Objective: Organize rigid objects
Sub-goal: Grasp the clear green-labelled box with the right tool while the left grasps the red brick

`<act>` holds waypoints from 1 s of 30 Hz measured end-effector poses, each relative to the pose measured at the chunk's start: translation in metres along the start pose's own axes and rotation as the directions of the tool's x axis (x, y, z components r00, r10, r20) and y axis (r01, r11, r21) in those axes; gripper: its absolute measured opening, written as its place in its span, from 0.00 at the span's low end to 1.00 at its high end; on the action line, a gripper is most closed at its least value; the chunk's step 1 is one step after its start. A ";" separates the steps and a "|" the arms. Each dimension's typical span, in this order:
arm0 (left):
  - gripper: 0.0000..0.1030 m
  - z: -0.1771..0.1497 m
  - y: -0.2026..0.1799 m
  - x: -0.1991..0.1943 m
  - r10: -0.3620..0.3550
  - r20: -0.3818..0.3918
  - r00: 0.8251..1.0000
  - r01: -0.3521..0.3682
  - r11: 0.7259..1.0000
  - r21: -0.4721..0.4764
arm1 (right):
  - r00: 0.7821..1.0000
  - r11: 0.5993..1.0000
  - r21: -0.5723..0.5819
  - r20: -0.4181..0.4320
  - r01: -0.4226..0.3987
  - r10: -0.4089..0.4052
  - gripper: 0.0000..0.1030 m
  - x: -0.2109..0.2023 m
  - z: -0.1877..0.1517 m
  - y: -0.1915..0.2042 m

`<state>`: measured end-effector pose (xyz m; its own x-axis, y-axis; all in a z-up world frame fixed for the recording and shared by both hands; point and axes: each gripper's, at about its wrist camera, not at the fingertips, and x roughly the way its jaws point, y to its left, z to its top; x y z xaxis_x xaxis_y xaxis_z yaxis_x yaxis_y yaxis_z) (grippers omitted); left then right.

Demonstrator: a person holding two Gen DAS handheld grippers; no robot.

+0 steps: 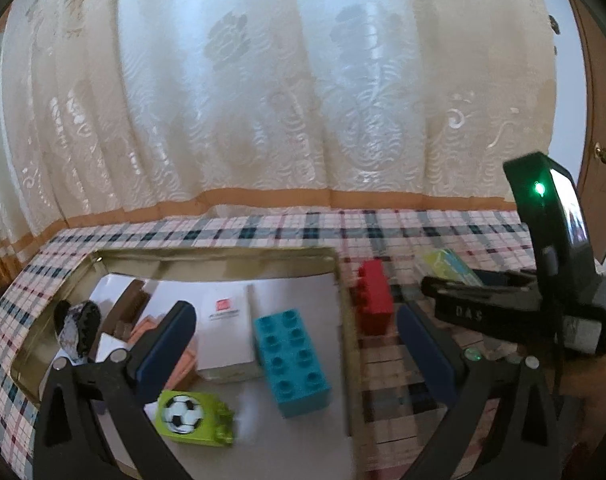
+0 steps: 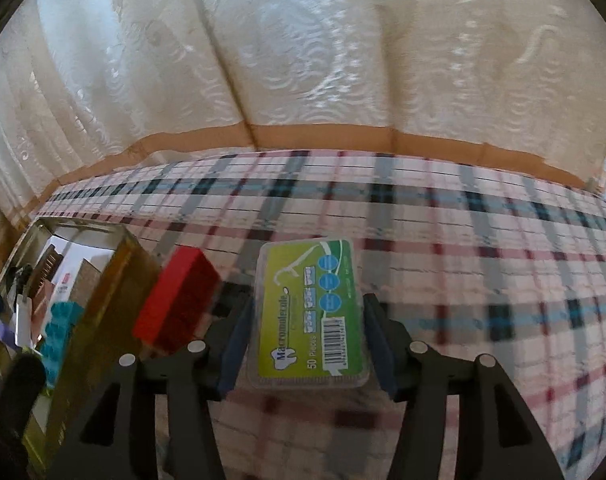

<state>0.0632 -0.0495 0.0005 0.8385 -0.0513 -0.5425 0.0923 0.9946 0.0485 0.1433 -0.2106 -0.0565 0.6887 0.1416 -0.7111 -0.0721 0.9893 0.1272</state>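
On a tabletop (image 2: 443, 240) covered with a plaid cloth, a flat clear plastic floss-pick box with a green and yellow label (image 2: 309, 314) is seen lying between the blue pads of the right tool (image 2: 309, 346). The pads stand just beside its long edges, a thin gap showing on each side, so nothing is pinched. A red plastic building block (image 2: 177, 300) lies just left of it, near the wall of a shallow gold-coloured metal tin (image 1: 223, 258). Inside the tin, a teal studded block (image 1: 291, 360), a lime-green block printed with a football (image 1: 193, 416) and a white booklet (image 1: 227, 324) are shown. The left tool (image 1: 295, 344) is held spread above the tin, empty.
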 end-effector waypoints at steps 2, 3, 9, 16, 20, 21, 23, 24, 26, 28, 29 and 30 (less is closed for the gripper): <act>0.99 0.004 -0.018 -0.001 -0.022 0.000 1.000 0.022 0.999 0.032 | 0.999 0.999 0.013 0.021 0.031 -0.032 0.55 -0.012 -0.006 -0.012; 0.99 0.005 -0.027 0.000 -0.026 0.003 1.000 0.025 0.999 0.048 | 0.999 0.999 0.021 0.031 0.038 -0.039 0.55 -0.018 -0.010 -0.020; 0.91 0.013 -0.096 0.022 -0.007 -0.040 0.999 0.014 0.985 0.172 | 0.992 0.991 0.088 0.064 0.102 -0.108 0.55 -0.046 -0.030 -0.073; 0.90 0.018 -0.134 0.067 0.126 -0.128 0.984 -0.099 0.974 0.202 | 0.987 0.976 0.170 0.065 0.135 -0.147 0.55 -0.059 -0.042 -0.114; 0.88 0.020 -0.127 0.089 0.125 -0.227 0.966 -0.101 0.988 0.113 | 0.990 0.972 0.205 0.058 0.115 -0.129 0.55 -0.056 -0.039 -0.118; 0.88 0.019 -0.127 0.091 0.148 -0.229 0.962 -0.125 0.985 0.115 | 0.991 0.973 0.203 0.055 0.112 -0.126 0.55 -0.056 -0.039 -0.119; 0.88 0.018 -0.128 0.095 0.192 -0.228 0.955 -0.166 0.978 0.128 | 0.991 0.974 0.197 0.048 0.114 -0.126 0.55 -0.055 -0.039 -0.117; 0.88 0.018 -0.126 0.099 0.203 -0.241 0.949 -0.178 0.977 0.119 | 0.992 0.974 0.199 0.046 0.109 -0.120 0.55 -0.055 -0.039 -0.117; 0.88 0.019 -0.122 0.103 0.208 -0.260 0.943 -0.190 0.977 0.091 | 0.992 0.974 0.202 0.045 0.102 -0.114 0.55 -0.055 -0.039 -0.118; 0.88 0.021 -0.118 0.105 0.214 -0.269 0.939 -0.204 0.977 0.063 | 0.993 0.974 0.202 0.044 0.102 -0.113 0.55 -0.055 -0.039 -0.118; 0.89 0.021 -0.118 0.106 0.217 -0.273 0.937 -0.209 0.976 0.059 | 0.993 0.974 0.202 0.044 0.100 -0.112 0.55 -0.055 -0.039 -0.118; 0.93 0.021 -0.117 0.108 0.219 -0.282 0.934 -0.211 0.976 0.059 | 0.993 0.974 0.202 0.046 0.100 -0.111 0.55 -0.055 -0.039 -0.118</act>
<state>0.1545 -0.1735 -0.0459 0.6523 0.1956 -0.7323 -0.0552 0.9758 0.2115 0.0862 -0.3341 -0.0592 0.7249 0.0288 -0.6883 0.1443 0.9706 0.1925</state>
